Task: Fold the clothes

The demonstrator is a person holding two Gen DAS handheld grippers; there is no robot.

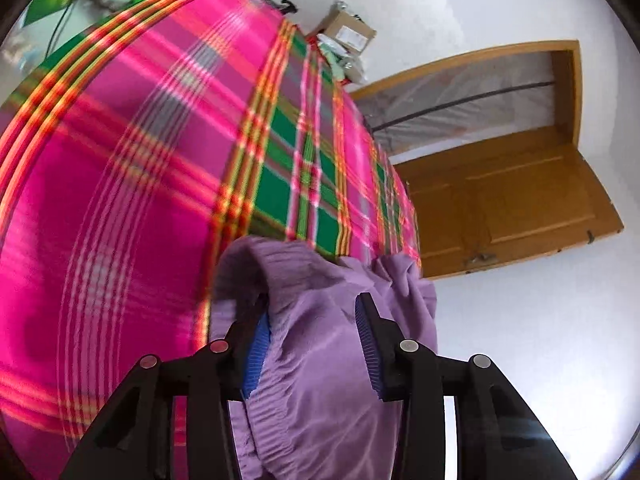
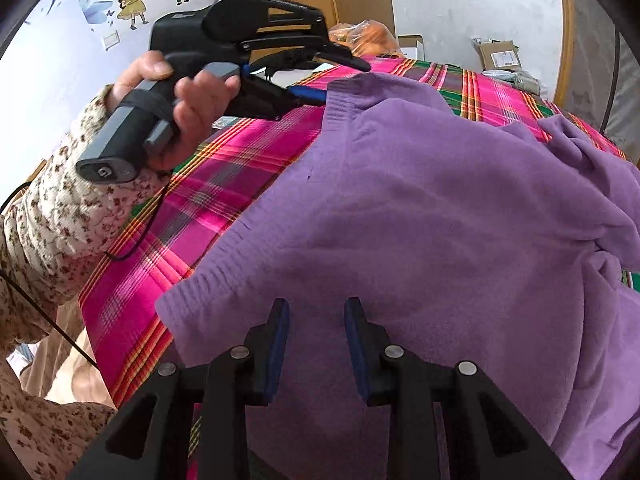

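My left claw (image 1: 312, 336) is clamped on a bunched ribbed edge of the purple sweater (image 1: 320, 380), lifted above the plaid cloth (image 1: 120, 200) that covers the desk. From the right wrist view, the sweater (image 2: 400, 220) lies spread over the near edge of the desk, one hem corner pinched in that left claw (image 2: 316, 94), which a hand (image 2: 188, 108) in a floral sleeve (image 2: 60, 220) holds. My right claw (image 2: 316, 340) hangs released just above the sweater, gripping nothing.

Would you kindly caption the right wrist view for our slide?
Right gripper open over purple sweater on plaid cloth; left gripper at its hem.
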